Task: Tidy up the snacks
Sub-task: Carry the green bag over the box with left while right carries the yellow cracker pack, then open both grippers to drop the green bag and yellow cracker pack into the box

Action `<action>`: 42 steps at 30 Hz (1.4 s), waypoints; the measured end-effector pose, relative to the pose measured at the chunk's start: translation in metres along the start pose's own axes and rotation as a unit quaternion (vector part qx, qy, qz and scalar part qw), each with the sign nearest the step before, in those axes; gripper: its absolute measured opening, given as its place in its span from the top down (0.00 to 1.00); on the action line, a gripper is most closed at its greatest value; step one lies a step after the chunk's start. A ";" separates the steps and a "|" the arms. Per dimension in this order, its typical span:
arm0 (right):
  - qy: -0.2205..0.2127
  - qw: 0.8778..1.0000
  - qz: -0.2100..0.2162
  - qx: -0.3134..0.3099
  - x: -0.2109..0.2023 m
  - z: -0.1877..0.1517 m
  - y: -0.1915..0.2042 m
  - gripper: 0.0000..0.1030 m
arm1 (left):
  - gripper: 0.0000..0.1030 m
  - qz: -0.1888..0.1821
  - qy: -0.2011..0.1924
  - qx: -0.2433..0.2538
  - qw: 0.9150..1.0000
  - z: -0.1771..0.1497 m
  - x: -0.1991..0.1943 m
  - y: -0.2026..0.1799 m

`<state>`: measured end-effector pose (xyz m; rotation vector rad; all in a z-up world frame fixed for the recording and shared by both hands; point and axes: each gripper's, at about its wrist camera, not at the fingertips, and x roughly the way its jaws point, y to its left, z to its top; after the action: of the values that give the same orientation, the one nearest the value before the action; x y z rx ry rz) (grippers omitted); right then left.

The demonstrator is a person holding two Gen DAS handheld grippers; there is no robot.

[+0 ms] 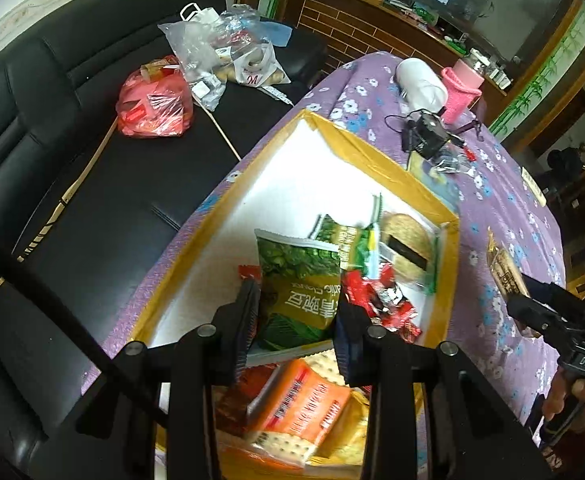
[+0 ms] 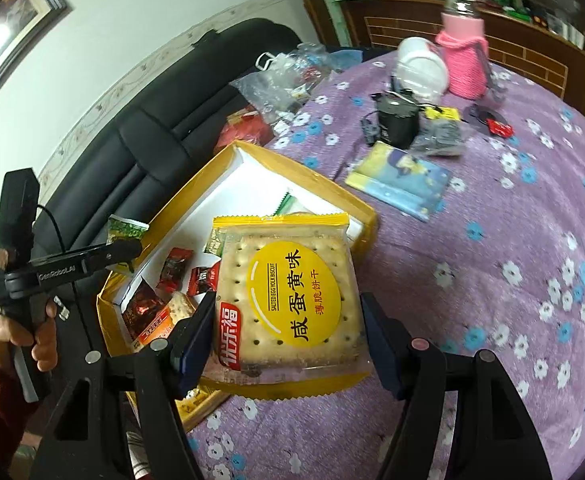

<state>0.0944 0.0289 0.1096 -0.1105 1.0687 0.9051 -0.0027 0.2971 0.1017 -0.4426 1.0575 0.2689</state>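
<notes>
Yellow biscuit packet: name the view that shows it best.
Right wrist view. The yellow biscuit packet faces the lens there, label readable, gripped between the right gripper fingers. The left wrist view shows it only edge-on and small at the frame's right side.

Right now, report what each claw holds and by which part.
Left claw: green snack packet, gripped by its side edges, above the box. Right claw: salted egg yolk biscuit pack, gripped by its side edges.

Dim indoor light, strong fisheye bending with dark corners, slight motion blur throughout.

Green packet, biscuit packet held.
</notes>
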 end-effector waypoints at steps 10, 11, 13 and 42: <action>0.025 0.999 -0.001 -0.031 0.039 0.030 0.021 0.33 | 0.64 0.006 0.024 0.021 0.999 0.015 0.039 -0.004; 0.027 0.999 -0.002 -0.033 0.042 0.033 0.021 0.33 | 0.64 0.009 0.025 0.026 0.999 0.017 0.042 -0.005; 0.032 0.999 -0.005 -0.036 0.052 0.040 0.024 0.33 | 0.64 0.012 0.026 0.034 0.999 0.019 0.047 -0.006; 0.084 0.992 -0.015 -0.090 0.150 0.084 0.058 0.33 | 0.64 0.051 0.030 0.097 0.994 0.031 0.081 0.002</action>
<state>0.1397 0.1953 0.0536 -0.3576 1.1358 0.9761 0.0588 0.3138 0.0425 -0.2236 1.1547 0.2432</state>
